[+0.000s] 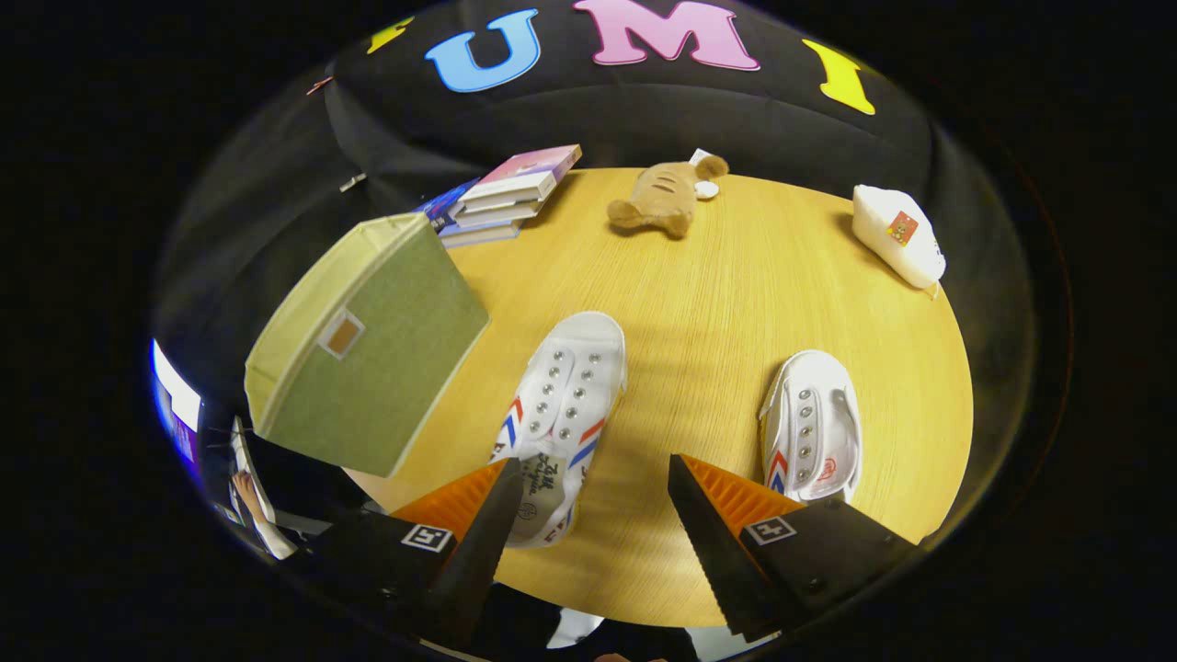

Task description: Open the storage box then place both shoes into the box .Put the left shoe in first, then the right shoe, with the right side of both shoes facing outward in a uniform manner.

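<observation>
- The gripper (588,515) is seen held above the near edge of the round wooden tabletop (717,303); its two fingers are spread wide apart and nothing is held between them.
- Two white shoes are counted. One shoe (556,414) is lying just ahead of the left finger (478,524), its heel end partly hidden behind that fingertip and its toe pointed toward the middle of the tabletop.
- The other shoe (814,428) is lying just beyond the right finger (726,515), near the tabletop's right near edge, tipped so that its side with the eyelets is shown.
- One storage box (368,345), green with pale trim, is set at the left edge of the tabletop, left of the first shoe and apart from it. Its lid is seen shut, so its contents cannot be told.
- A stack of books (506,198), about four by count, is placed at the far left edge, just behind the box.
- One brown plush toy (667,198) is lying at the far edge.
- One white pouch (899,234) is resting at the far right edge, well apart from both shoes.
</observation>
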`<state>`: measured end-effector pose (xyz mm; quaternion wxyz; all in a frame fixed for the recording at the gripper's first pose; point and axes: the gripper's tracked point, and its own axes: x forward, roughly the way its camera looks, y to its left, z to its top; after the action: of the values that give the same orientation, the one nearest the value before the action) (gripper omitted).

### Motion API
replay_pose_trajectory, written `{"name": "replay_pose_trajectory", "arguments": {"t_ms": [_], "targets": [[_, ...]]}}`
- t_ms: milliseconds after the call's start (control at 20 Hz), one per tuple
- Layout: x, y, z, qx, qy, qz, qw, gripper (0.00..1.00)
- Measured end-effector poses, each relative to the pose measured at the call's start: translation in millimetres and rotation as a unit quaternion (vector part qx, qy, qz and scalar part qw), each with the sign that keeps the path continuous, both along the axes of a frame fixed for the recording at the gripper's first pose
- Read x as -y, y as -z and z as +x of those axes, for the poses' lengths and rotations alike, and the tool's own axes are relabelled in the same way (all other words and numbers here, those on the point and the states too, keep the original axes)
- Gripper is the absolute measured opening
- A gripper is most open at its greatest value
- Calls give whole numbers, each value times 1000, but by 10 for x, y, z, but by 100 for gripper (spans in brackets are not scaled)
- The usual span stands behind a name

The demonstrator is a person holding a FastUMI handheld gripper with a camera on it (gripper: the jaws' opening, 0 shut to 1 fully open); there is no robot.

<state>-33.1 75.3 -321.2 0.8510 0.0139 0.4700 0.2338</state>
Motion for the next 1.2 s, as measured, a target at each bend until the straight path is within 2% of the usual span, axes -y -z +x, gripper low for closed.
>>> {"name": "replay_pose_trajectory", "arguments": {"t_ms": [200,400,500,600,750,850,900,950,1200], "targets": [[0,418,56,-9,-8,-42,999,99],[-55,537,183,-25,38,-36,998,96],[-106,545,187,-36,53,-22,998,91],[-248,522,143,-50,63,0,997,75],[-309,512,120,-51,73,-3,996,25],[-304,503,115,-56,83,2,995,19],[-309,524,136,-59,101,12,993,17],[-306,499,114,-67,120,23,990,9],[-357,402,103,-74,164,43,983,5]]}}
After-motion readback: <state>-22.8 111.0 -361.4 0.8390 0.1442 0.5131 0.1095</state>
